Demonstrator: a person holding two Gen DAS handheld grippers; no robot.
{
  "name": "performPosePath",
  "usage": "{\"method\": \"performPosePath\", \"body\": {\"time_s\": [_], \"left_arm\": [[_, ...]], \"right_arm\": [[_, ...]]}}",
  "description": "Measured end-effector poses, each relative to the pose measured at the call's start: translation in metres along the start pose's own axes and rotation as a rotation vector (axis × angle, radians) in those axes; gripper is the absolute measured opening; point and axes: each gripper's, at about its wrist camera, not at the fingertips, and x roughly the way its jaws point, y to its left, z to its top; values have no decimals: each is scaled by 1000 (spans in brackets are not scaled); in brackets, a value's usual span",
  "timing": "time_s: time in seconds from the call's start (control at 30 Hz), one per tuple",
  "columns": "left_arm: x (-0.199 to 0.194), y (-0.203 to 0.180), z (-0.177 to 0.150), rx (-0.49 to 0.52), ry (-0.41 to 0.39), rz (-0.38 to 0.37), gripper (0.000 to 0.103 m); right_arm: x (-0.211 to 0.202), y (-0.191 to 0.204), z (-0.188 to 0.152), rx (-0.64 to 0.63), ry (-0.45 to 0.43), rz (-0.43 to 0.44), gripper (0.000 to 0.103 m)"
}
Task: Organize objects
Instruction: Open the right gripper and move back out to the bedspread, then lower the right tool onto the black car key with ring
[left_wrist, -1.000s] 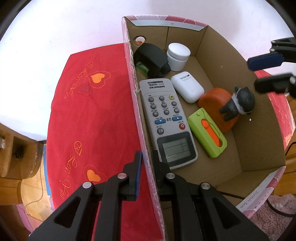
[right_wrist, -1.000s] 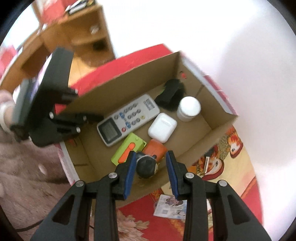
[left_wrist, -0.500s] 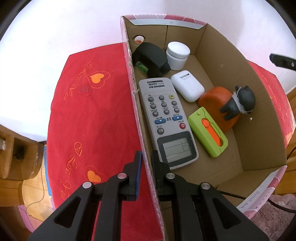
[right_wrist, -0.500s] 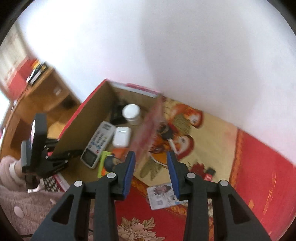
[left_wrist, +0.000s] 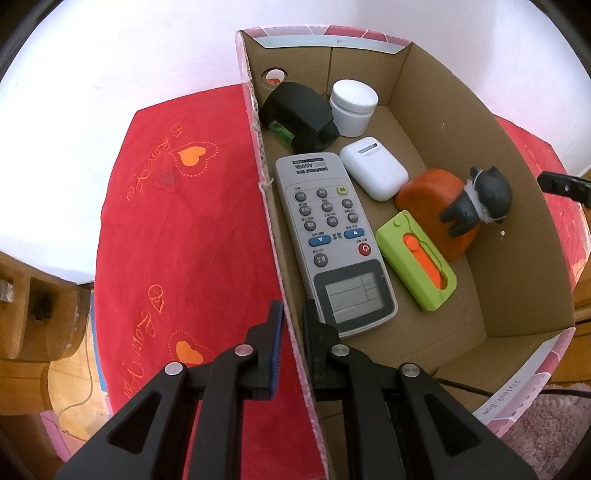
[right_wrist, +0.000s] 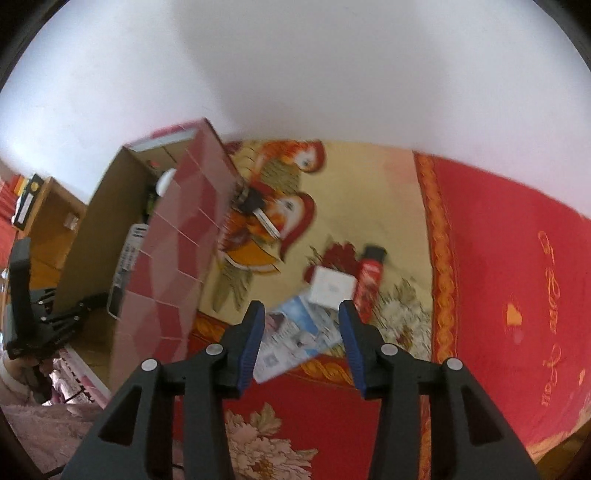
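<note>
Box (left_wrist: 436, 110): open cardboard carton on a red cloth (left_wrist: 192, 229); pink patterned outer wall toward the right wrist view.
Inside the box: grey remote control (left_wrist: 334, 243) along the left wall, screen end nearest the left tongs; black device (left_wrist: 299, 114) and white jar (left_wrist: 354, 101) at the far end, side by side; white earbud case (left_wrist: 373, 168) just beside the remote's top; orange rounded object (left_wrist: 428, 199) with a dark grey figurine (left_wrist: 480, 201) leaning on it; green case with orange slider (left_wrist: 415, 260) between remote and orange object.
Outside the box, right wrist view: printed card (right_wrist: 295, 332), white square box (right_wrist: 332, 286), red tube with black cap (right_wrist: 369, 280) touching the white box, key with dark head (right_wrist: 258, 210) close to the box wall; all on a bird-and-flower cloth (right_wrist: 362, 192); blurred by motion.
In the way: box's pink wall (right_wrist: 177, 251) to the left of the loose items; nothing between right tongs and the card.
Left tongs (left_wrist: 291, 325): clenched on the box's left wall, one finger outside over the red cloth, one inside next to the remote's screen end.
Right tongs (right_wrist: 301, 317): released, jaws just been widening, nothing between them; held above the card and white box, touching neither.
Background: wooden shelf (left_wrist: 33, 302) at lower left, white wall behind.
</note>
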Motion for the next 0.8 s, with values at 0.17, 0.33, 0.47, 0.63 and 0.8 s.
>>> {"method": "performPosePath", "body": {"time_s": [0.17,0.33,0.47,0.63,0.8], "left_arm": [[1,1,1,3,1,0,10],[1,1,1,2,1,0,10],[1,1,1,4,2,0,10],[1,2,1,4,1,0,10],[3,2,2,6,2,1,10]], "right_arm": [[5,-7,-2,47,2,0,42],[16,5,9,28,8,17,42],[32,24,31,-35,-12,7,46],[65,49,62,-187,9,-8,46],[92,65,80,-292,35,-30,46]]}}
